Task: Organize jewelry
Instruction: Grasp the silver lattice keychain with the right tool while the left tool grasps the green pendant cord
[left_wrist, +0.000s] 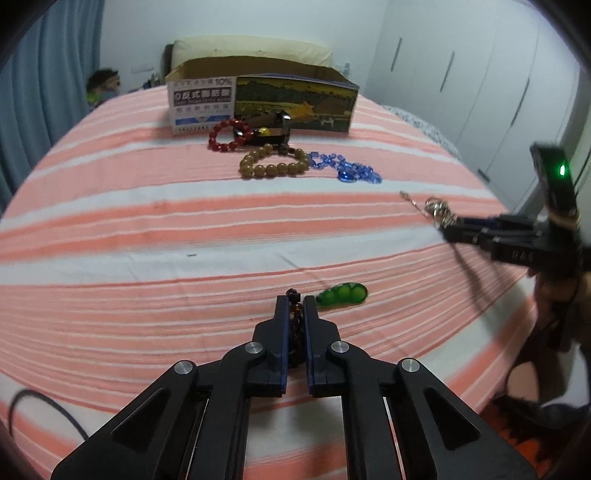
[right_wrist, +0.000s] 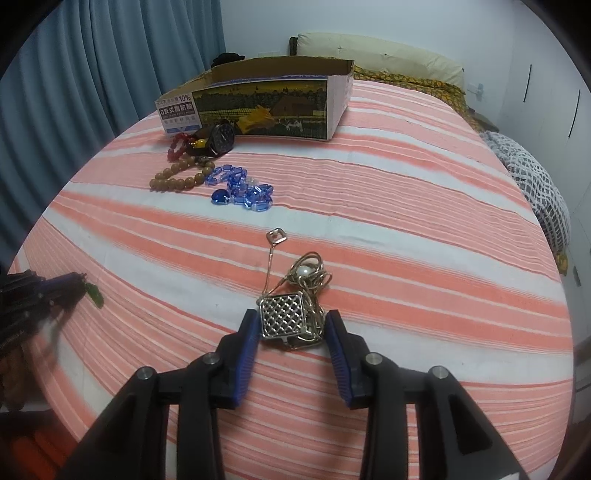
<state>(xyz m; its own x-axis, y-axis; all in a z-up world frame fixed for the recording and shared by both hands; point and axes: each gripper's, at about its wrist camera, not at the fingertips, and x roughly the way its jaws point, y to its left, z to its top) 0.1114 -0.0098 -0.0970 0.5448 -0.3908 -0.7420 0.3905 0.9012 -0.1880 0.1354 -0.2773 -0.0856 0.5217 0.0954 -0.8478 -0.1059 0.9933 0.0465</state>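
Note:
My left gripper is shut on the dark beaded cord of a green pea-pod pendant, which lies on the striped bed. My right gripper is open, its jaws on either side of a silver lattice pendant with a tangled chain and pearl. It also shows in the left wrist view. Far off lie a red bead bracelet, a tan bead bracelet, a blue crystal necklace and a watch, in front of an open cardboard box.
The bed has a pink and white striped sheet. A pillow lies behind the box. Blue curtains hang at the left, white wardrobes stand at the right. A patterned blanket lies on the bed's right edge.

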